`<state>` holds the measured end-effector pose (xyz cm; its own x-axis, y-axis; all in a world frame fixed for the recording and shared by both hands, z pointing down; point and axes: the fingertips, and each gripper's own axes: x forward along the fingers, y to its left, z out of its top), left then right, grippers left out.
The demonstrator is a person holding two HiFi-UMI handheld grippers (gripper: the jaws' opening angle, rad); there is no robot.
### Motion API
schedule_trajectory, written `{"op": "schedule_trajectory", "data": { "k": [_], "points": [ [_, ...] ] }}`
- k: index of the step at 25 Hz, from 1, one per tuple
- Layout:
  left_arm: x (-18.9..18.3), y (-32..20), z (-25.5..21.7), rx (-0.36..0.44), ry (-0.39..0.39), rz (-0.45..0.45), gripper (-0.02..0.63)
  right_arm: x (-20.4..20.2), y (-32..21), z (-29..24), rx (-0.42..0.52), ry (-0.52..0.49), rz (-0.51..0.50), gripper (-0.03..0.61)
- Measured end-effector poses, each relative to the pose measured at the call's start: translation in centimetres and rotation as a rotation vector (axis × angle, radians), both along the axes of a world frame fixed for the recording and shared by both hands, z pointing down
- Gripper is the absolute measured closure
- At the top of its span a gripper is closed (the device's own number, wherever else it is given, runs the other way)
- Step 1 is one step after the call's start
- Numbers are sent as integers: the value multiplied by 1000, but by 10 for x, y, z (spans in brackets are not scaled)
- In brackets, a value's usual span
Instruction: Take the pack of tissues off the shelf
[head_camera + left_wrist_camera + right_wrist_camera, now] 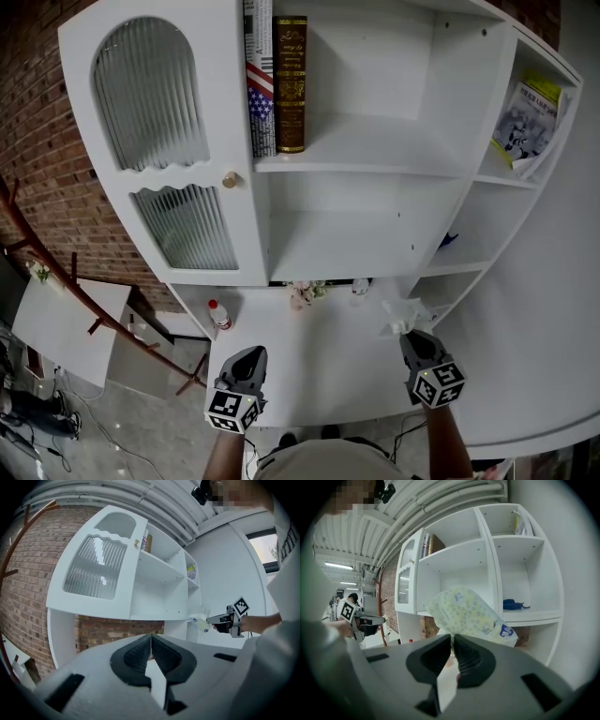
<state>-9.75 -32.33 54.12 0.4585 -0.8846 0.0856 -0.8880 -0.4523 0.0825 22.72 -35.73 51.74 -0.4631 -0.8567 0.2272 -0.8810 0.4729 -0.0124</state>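
Note:
The pack of tissues [468,613] is a soft pale-yellow dotted wrapper with a blue label. My right gripper [453,637] is shut on its lower edge, and the pack sticks up and to the right beyond the jaws. In the head view the pack [401,314] hangs off the right gripper [410,336] in front of the white shelf unit [375,169], over the counter and outside the compartments. My left gripper [248,358] is low at the left, shut with nothing between its jaws [151,637]. From the left gripper view the pack [200,620] shows far off to the right.
Two upright books [289,84] stand on the upper shelf beside a ribbed glass door [150,94]. A blue object [513,604] lies in a right-hand compartment, a booklet [530,117] higher up. A red-capped bottle [218,314] and small flowers [305,292] sit on the counter. Brick wall at left.

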Motion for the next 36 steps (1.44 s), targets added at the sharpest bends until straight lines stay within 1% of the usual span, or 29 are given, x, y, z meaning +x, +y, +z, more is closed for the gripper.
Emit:
{"op": "schedule_trajectory", "data": {
  "k": [11,36],
  "points": [
    [3,1,2,-4,-10,3,588,0,3,1,32,10,6,537],
    [5,-7,-3,5,-5,0,588,0,0,-3,40,9,-2,537]
  ]
}}
